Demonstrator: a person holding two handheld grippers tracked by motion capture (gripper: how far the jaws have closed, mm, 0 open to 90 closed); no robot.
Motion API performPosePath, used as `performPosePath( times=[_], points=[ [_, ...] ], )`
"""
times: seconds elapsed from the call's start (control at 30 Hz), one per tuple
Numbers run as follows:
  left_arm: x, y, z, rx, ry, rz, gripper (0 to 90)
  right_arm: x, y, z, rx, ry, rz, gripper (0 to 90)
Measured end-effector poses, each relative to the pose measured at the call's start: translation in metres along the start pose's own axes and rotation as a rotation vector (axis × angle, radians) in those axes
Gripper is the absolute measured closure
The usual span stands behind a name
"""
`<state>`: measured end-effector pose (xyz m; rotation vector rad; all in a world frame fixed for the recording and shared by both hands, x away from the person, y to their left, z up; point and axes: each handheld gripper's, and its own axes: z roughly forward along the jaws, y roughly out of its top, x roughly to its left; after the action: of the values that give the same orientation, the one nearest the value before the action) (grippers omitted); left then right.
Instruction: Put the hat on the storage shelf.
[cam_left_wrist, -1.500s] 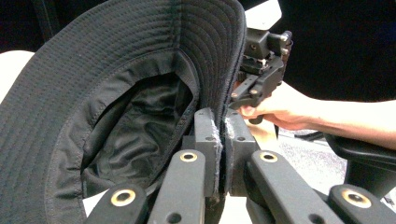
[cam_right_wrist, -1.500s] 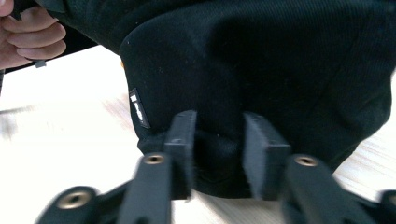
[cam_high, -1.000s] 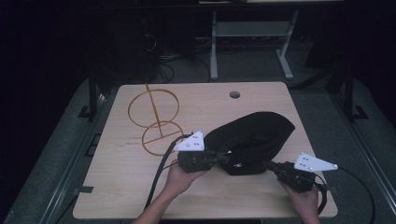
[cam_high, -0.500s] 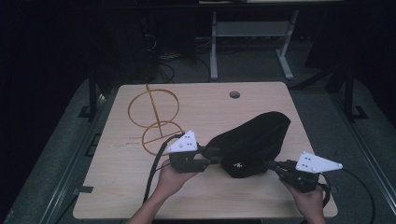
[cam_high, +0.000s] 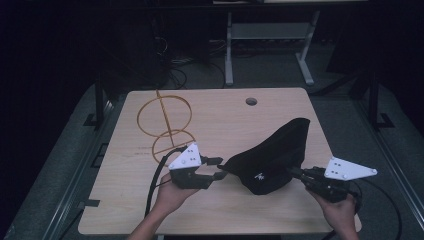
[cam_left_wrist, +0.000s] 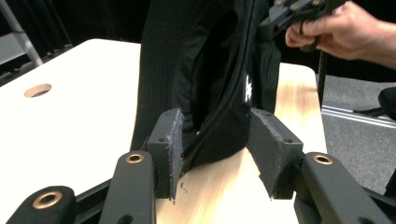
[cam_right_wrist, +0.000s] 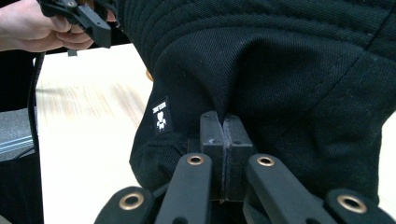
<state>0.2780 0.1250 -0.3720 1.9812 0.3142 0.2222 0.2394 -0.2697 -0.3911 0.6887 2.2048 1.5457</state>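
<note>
Cap (cam_high: 272, 160) of soft black cloth, light and floppy, sags near the surface's (cam_high: 225, 120) front right edge as your right claw (cam_high: 295, 172) stays clamped on its hem; your left claw (cam_high: 218, 168) gapes around its other end, so pinch that seam.

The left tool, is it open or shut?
Open. The left tool has its pads spread apart around the black hat's edge, with a gap showing.
</note>
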Motion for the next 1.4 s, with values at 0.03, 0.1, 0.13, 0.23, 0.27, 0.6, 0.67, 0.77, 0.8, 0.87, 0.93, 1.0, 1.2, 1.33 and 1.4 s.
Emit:
performPosePath(
  times=[0.03,0.1,0.13,0.23,0.27,0.6,0.67,0.77,0.8,0.87,0.93,1.0,1.2,1.33,1.4],
  points=[
    [0.000,-0.001,-0.002,0.003,0.002,-0.001,53.7,0.000,0.002,0.000,0.001,0.002,0.001,89.7],
    [0.000,-0.004,-0.005,0.015,0.006,0.001,52.6,-0.002,0.005,-0.001,0.004,0.002,-0.004,89.7],
    [0.000,-0.006,-0.007,0.014,0.010,0.003,52.2,-0.002,0.007,-0.001,0.003,0.004,-0.006,89.7],
    [0.000,-0.012,-0.012,0.015,0.016,0.001,50.6,-0.004,0.015,-0.002,0.003,0.006,-0.015,89.7],
    [0.000,-0.014,-0.014,0.016,0.015,-0.002,50.4,-0.005,0.018,-0.002,0.006,0.006,-0.021,89.7],
    [0.005,-0.037,-0.035,0.011,0.039,-0.044,49.3,-0.008,0.041,0.005,0.033,0.015,-0.046,89.9],
    [0.006,-0.041,-0.038,0.011,0.047,-0.049,49.2,-0.009,0.046,0.006,0.025,0.020,-0.048,89.9],
    [0.007,-0.047,-0.043,0.006,0.058,-0.056,48.5,-0.010,0.054,0.008,0.021,0.025,-0.041,89.9],
    [0.008,-0.048,-0.044,0.009,0.062,-0.056,48.1,-0.011,0.057,0.009,0.021,0.028,-0.043,89.9],
    [0.009,-0.051,-0.047,0.012,0.067,-0.056,47.5,-0.011,0.062,0.011,0.017,0.035,-0.044,89.9],
    [0.009,-0.053,-0.049,0.014,0.074,-0.056,46.6,-0.012,0.068,0.013,0.010,0.041,-0.047,89.9],
    [0.009,-0.055,-0.051,0.006,0.082,-0.058,45.3,-0.012,0.074,0.016,0.006,0.043,-0.054,89.9],
    [0.009,-0.059,-0.055,0.011,0.098,-0.053,42.1,-0.014,0.092,0.022,-0.016,0.056,-0.061,89.9],
    [0.009,-0.061,-0.056,0.023,0.102,-0.045,40.9,-0.016,0.101,0.025,-0.029,0.061,-0.063,89.8],
    [0.009,-0.062,-0.057,0.020,0.101,-0.043,40.6,-0.017,0.105,0.027,-0.037,0.062,-0.061,89.8]
  ],
)
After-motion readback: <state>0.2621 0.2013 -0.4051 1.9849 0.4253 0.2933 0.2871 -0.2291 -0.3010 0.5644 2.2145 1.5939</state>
